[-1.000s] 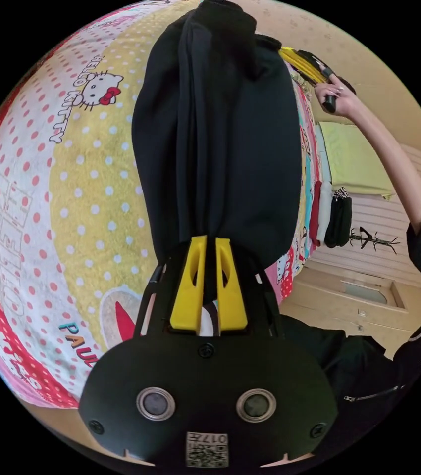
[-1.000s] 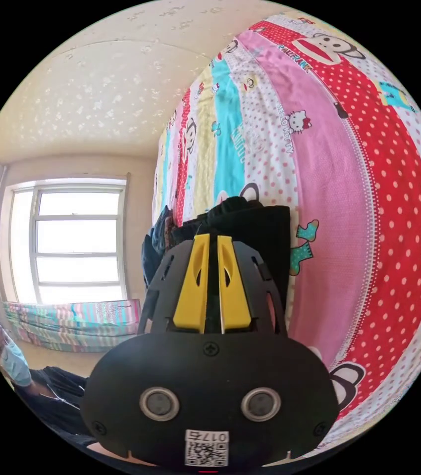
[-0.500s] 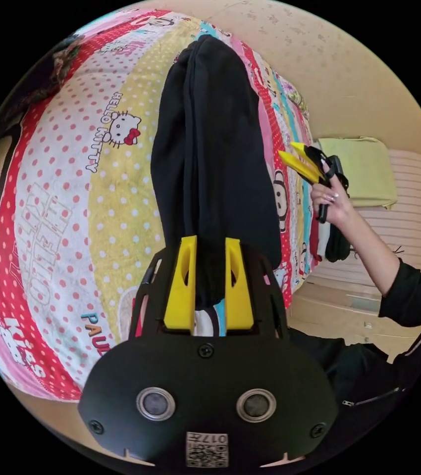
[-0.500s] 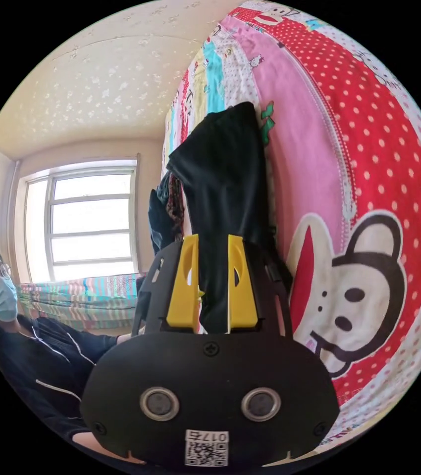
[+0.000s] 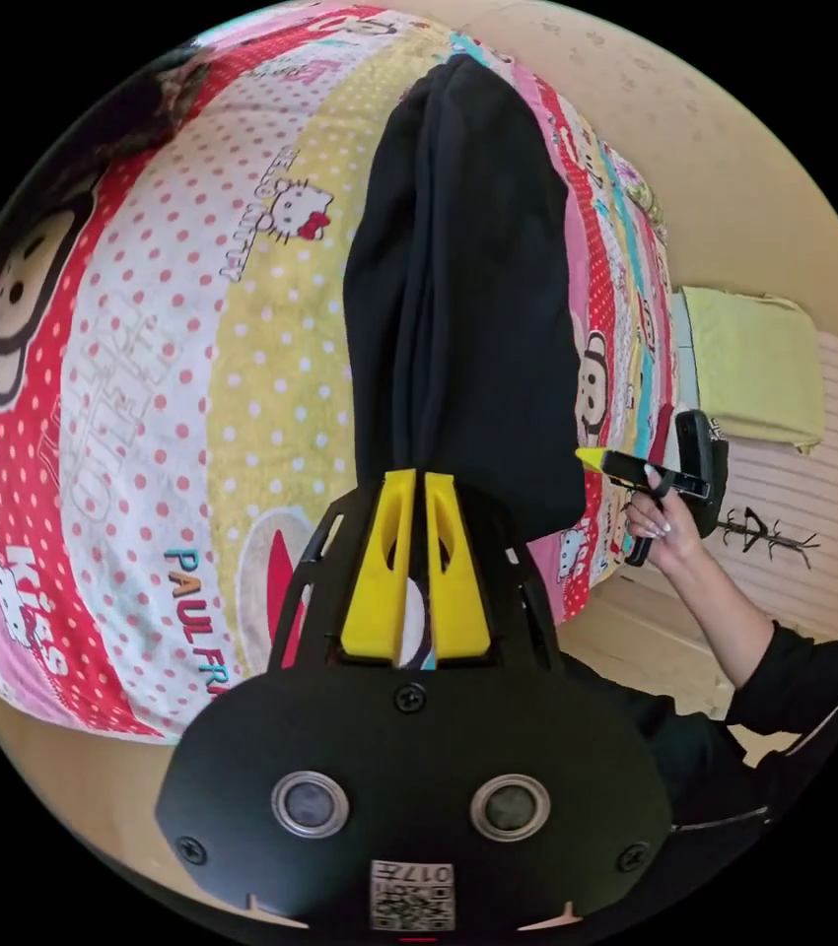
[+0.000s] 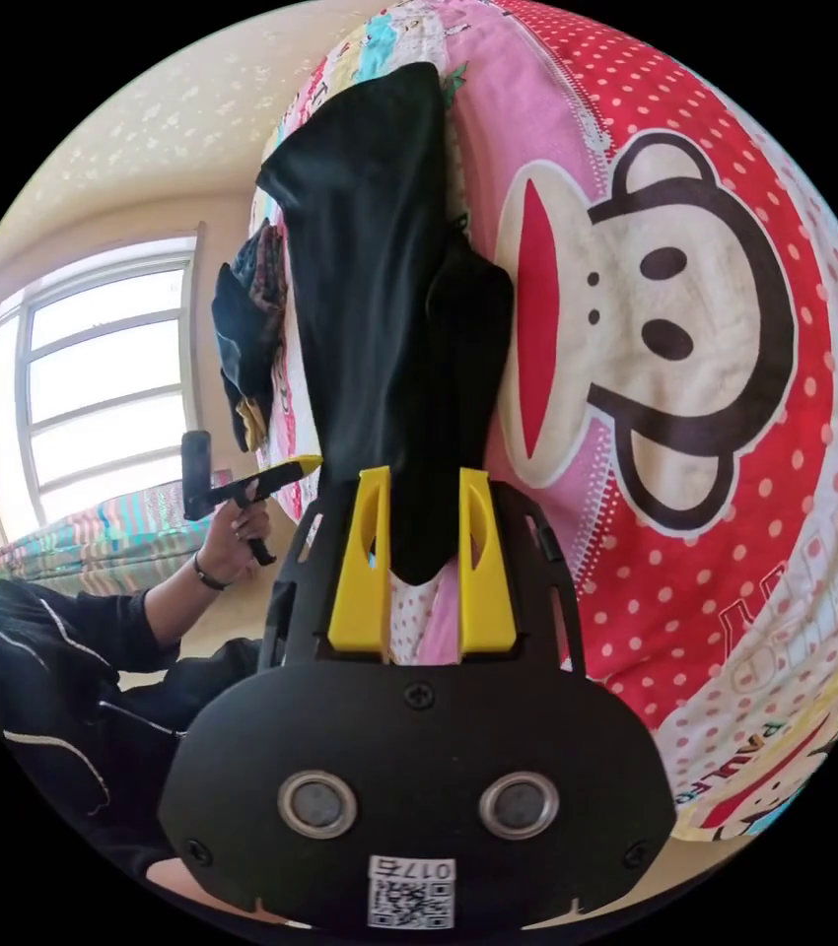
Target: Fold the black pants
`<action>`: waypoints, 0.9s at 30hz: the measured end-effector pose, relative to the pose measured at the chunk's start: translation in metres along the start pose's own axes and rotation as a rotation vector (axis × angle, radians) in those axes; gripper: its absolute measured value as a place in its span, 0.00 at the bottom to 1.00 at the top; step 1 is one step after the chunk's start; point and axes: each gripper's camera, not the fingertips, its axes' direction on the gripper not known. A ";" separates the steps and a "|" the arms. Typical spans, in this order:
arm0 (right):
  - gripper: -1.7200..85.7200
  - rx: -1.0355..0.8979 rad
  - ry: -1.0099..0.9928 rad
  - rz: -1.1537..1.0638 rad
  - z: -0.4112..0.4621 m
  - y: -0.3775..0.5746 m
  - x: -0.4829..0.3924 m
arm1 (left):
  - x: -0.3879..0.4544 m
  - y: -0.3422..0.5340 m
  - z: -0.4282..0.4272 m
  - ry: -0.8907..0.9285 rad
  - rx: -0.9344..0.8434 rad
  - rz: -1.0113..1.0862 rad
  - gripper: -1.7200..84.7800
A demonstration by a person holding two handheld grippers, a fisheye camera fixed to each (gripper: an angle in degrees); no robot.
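- The black pants (image 5: 458, 296) lie in a long, narrow strip on the cartoon-print bedspread (image 5: 143, 374), running straight away from both tools.
- The left gripper (image 5: 417, 493) is pinched onto the near end.
- The right gripper (image 6: 417, 488) stands parted around the near tip, not pressing.

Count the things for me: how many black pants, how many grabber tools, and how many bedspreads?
Black pants: 1
Hand-held grippers: 2, the left hand-held gripper and the right hand-held gripper
Cartoon bedspread: 1
Total: 4
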 end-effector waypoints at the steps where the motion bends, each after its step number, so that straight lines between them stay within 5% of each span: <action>1: 0.17 0.022 -0.055 -0.008 -0.006 0.005 0.006 | -0.011 0.006 -0.003 0.080 0.022 -0.043 0.06; 5: 0.21 0.065 -0.195 0.018 -0.015 0.031 0.035 | -0.030 0.030 -0.031 0.222 0.182 -0.059 0.08; 10: 0.21 0.117 -0.372 0.171 0.007 0.076 0.076 | -0.002 0.029 -0.036 0.206 0.136 0.184 0.10; 16: 0.19 0.420 -0.642 0.487 0.070 0.130 0.093 | 0.033 -0.005 0.004 0.110 0.062 0.346 0.09; 20: 0.18 0.533 -0.656 0.552 0.106 0.123 0.085 | 0.024 -0.034 0.058 0.015 -0.097 0.295 0.06; 27: 0.16 0.653 -0.671 0.626 0.131 0.089 0.084 | -0.004 -0.059 0.072 0.128 -0.178 0.246 0.02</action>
